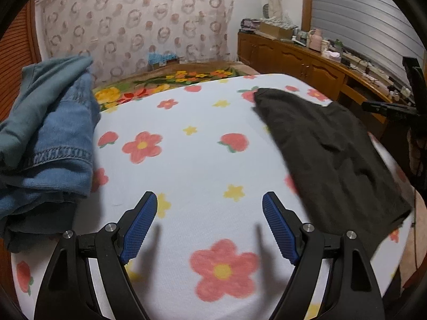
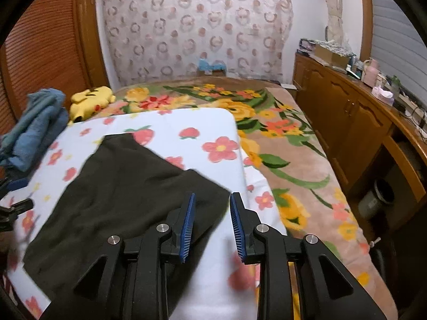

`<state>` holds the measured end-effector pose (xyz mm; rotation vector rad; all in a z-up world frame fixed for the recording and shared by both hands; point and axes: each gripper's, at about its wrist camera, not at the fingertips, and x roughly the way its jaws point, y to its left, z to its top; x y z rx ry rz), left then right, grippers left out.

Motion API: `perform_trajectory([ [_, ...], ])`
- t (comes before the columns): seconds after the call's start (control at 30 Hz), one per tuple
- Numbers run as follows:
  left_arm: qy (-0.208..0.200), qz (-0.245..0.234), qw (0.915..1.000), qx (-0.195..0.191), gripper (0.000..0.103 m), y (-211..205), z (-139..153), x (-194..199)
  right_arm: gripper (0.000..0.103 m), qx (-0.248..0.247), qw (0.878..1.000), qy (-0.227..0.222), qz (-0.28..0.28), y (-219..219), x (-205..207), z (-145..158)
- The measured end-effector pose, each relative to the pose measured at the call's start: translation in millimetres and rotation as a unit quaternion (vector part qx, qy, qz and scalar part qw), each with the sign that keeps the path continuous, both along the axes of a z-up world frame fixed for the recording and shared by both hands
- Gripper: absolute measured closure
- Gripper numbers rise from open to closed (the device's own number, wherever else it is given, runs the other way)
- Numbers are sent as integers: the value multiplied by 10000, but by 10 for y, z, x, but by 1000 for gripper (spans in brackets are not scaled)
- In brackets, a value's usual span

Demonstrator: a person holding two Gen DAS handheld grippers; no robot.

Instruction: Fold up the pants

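Pants, dark and folded flat, lie at the right edge of the flowered sheet; left gripper spread wide, empty; right gripper parted, empty, above their near corner

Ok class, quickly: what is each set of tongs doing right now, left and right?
Left tongs: wide open, empty, above the flowered sheet.
Right tongs: open, holding nothing, at the dark pants edge.
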<state>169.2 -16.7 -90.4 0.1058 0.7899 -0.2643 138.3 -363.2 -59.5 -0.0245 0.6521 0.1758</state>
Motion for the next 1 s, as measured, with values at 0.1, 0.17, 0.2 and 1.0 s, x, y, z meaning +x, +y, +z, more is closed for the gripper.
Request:
perform_trajectory([
  [0.1,-62,-151,9998,-82,21,-87,66,-82,72,38,9999,-33,109,48,-184,-5],
  [0.17,-106,-286,9995,-118,21,-154,107,-165,72,99,9998,-35,193,66,-323,-19],
  [0.2,-122,-349,9992,-137,21,-184,123,-210,72,121,9997,-35,230,72,-386,-34],
  [1.0,213,-1070,9938,-232,48,-540,-12,-863,72,416,9962,175,741,76,-1224,-197],
])
